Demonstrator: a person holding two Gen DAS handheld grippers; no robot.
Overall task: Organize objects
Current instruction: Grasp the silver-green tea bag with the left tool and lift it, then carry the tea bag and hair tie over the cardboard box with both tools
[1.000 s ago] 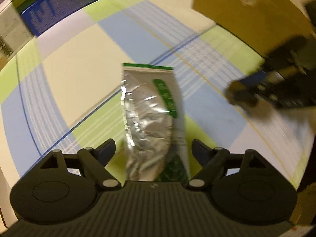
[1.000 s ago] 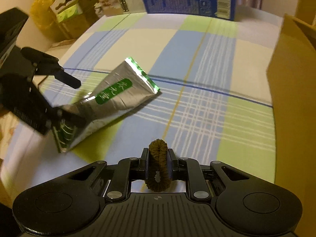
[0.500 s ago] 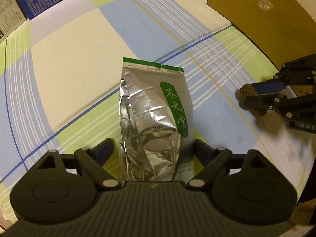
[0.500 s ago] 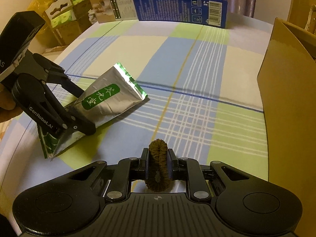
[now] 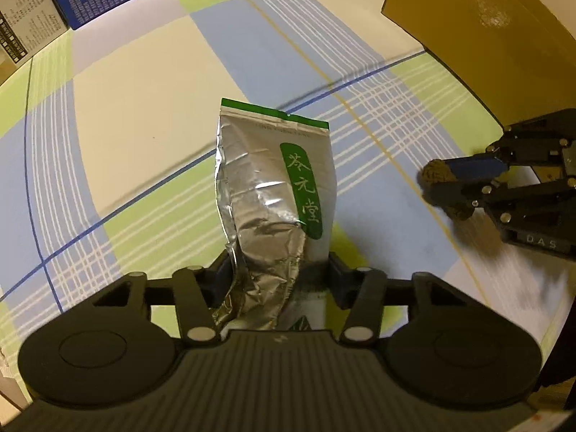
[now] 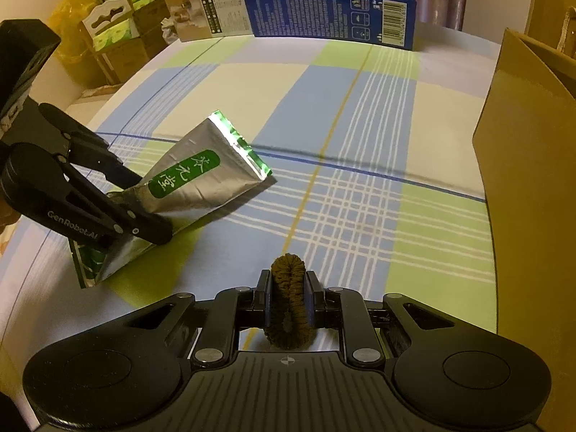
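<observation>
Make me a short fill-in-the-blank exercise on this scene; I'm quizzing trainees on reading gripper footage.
1. The left gripper has just been closing and its pads now press on the silver ____.
2. The right gripper is shut on a brown ____.
3. The label on the pouch is coloured ____.
4. The cardboard box stands to the ____ in the right wrist view.

Missing words: pouch; scrunchie; green; right
</observation>
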